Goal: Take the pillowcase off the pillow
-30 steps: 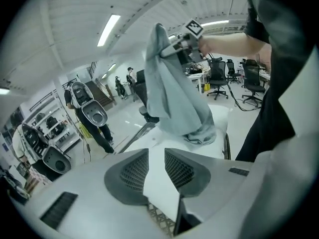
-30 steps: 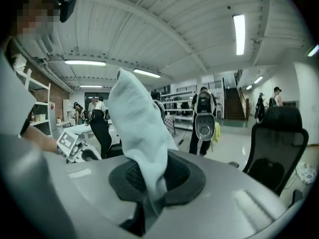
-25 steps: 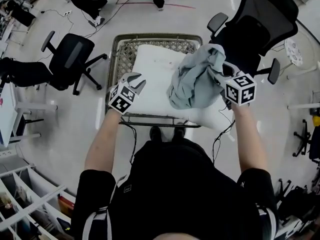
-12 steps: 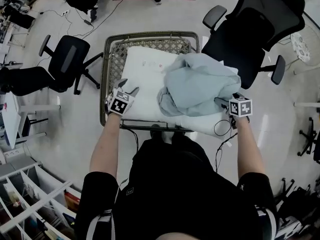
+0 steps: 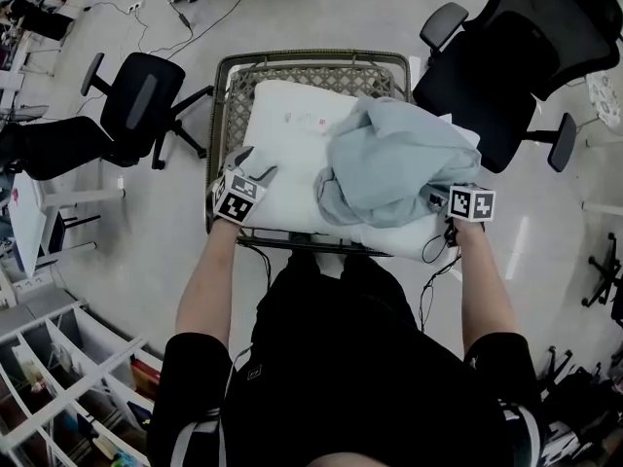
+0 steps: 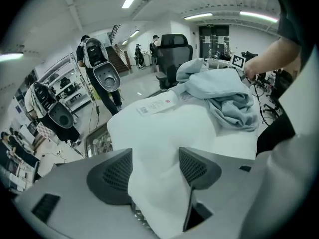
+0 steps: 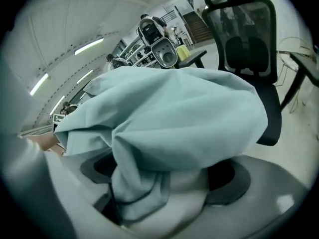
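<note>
white pillow [image 5: 287,154] lies flat, bare; pale blue pillowcase [image 5: 394,159] crumpled on its right half

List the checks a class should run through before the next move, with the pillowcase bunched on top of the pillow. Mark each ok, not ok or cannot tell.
1. Pale blue-grey cloth pillowcase off the white rectangular pillow: ok, it lies bunched on top.
2. Left gripper let go: ok, its jaws have just been opening and stand apart, with the pillow's edge loose between them.
3. Right gripper let go: ok, its jaws have just been opening.
4. Right jaws clear of cloth: not ok, pillowcase folds lie between them.
5. Pillow resting on the wire-mesh metal cart: ok.
6. No pillowcase corner caught under the pillow: cannot tell.
</note>
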Action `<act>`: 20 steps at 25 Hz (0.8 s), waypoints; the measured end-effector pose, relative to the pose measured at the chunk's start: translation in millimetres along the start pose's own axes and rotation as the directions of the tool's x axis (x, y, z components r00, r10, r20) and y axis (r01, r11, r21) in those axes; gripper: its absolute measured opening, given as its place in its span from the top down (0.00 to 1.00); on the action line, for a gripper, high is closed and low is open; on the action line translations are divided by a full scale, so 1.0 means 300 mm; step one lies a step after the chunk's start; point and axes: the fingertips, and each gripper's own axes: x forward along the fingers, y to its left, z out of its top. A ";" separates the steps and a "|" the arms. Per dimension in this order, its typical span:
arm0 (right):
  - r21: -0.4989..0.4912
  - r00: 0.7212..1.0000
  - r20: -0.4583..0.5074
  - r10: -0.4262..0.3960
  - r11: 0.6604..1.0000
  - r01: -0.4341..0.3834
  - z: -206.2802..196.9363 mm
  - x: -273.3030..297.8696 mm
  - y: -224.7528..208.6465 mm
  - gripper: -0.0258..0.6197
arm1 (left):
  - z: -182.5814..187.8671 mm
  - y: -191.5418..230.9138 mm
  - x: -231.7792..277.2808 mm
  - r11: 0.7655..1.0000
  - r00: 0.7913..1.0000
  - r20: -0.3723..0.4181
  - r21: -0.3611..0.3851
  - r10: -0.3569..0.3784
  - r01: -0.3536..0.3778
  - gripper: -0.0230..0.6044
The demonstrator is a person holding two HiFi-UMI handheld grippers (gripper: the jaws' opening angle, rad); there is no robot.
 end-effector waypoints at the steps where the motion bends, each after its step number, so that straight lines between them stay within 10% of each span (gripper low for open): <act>1: -0.014 1.000 -0.003 -0.003 1.000 0.003 0.014 0.008 0.034 0.12 | -0.016 0.021 -0.007 1.000 1.000 0.002 0.001 0.003 -0.003 0.50; 9: -0.051 0.999 0.044 0.007 0.999 -0.005 0.134 0.123 0.399 0.14 | -0.220 0.261 -0.099 0.998 0.998 0.006 -0.019 0.058 -0.058 0.61; 14: -0.053 0.983 0.078 -0.167 0.984 0.171 0.151 0.116 0.395 0.14 | -0.271 0.346 -0.159 0.975 0.990 0.144 -0.221 0.001 0.031 0.65; 20: 0.000 0.958 0.154 -0.243 0.969 0.246 0.159 -0.141 0.416 0.23 | -0.171 0.340 -0.286 0.979 0.945 0.327 -0.180 -0.027 0.090 0.65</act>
